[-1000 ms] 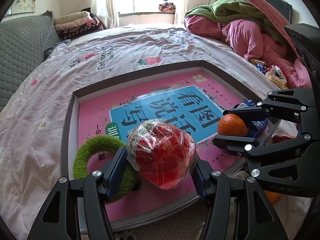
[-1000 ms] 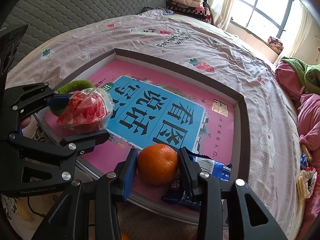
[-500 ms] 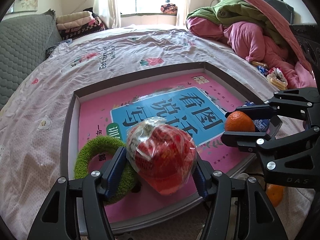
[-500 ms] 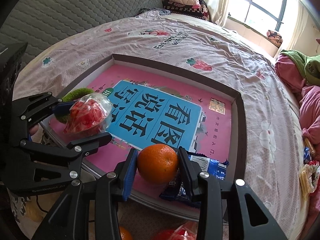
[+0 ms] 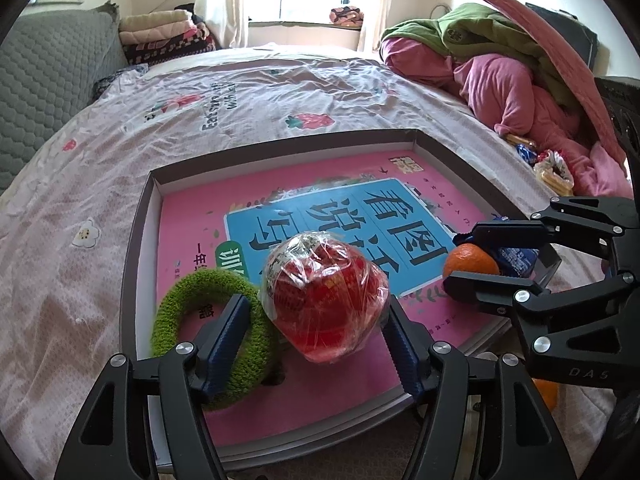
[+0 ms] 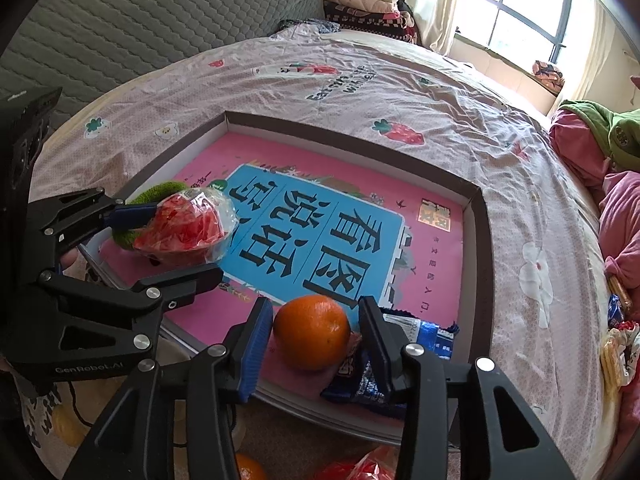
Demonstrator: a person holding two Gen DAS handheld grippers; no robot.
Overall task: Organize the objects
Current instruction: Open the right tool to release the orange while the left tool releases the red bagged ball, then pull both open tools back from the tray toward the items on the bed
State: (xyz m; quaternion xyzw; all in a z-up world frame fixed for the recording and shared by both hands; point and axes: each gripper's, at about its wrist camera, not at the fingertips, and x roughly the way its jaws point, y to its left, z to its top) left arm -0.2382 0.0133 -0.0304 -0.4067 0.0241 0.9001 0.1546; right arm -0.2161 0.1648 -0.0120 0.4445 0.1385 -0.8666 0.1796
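Left gripper: fingers apart around wrapped apple, over tray at 7 o'clock, ring just left. Right gripper: fingers slightly apart flanking orange at 5 o'clock, packet touching right finger.

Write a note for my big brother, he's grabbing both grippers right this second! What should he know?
Left gripper: around the red wrapped bundle, low over the near end of the tray, beside the green ring. A slim gap shows on one side, so a firm grip is uncertain.
Right gripper: around the orange, at the tray's near edge, next to the blue packet. Grip is also uncertain.
Done: ring and blue packet are in the tray.
Left: set both items down and let go, then probably fetch the second orange lying outside the tray.
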